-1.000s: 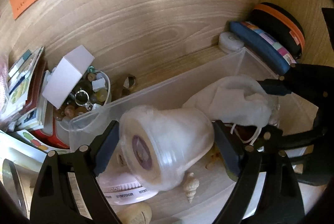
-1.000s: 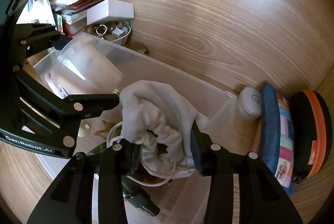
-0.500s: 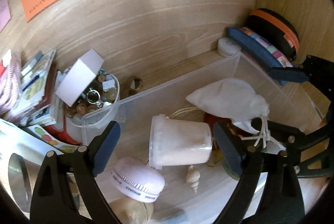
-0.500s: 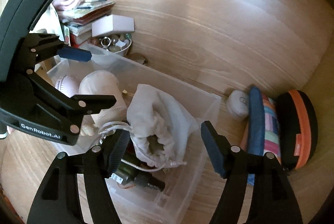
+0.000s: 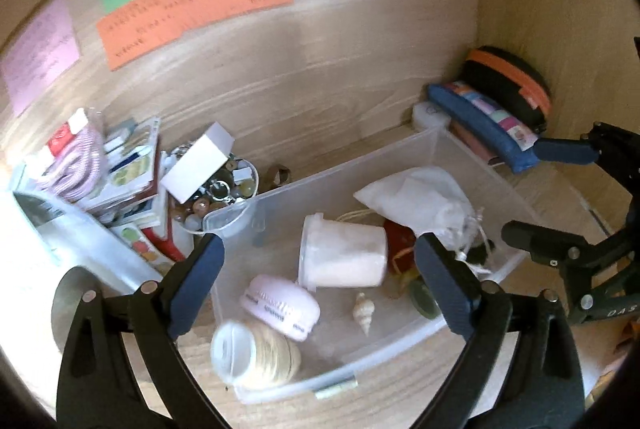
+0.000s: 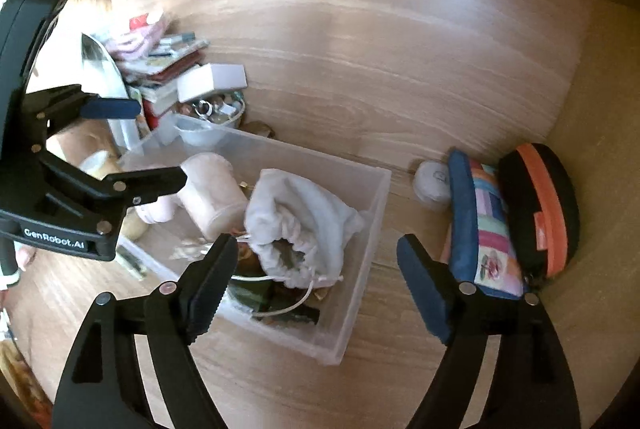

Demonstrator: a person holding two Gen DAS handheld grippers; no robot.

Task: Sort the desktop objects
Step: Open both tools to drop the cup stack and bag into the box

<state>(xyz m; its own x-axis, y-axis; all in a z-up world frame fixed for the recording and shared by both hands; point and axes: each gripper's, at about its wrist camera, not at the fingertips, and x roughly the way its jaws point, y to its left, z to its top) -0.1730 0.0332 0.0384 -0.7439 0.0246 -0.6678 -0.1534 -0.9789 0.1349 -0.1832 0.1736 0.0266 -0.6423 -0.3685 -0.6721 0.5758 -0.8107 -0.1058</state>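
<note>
Change since a second ago: tub and pouch released into bin; both grippers drawn back and up.

Clear plastic bin (image 5: 404,153), on the table: stiff, light, slippery walls; take by the rim.

White drawstring pouch (image 6: 304,217), inside bin: soft, slumping; likely best pinched at the gathered neck.

Translucent tub (image 5: 344,255), on its side in bin: light, rigid, apt to roll; grip across the body.

Left gripper (image 5: 320,287): spread wide, opening, empty.

Right gripper (image 6: 312,277): jaws opening, nothing between.
</note>
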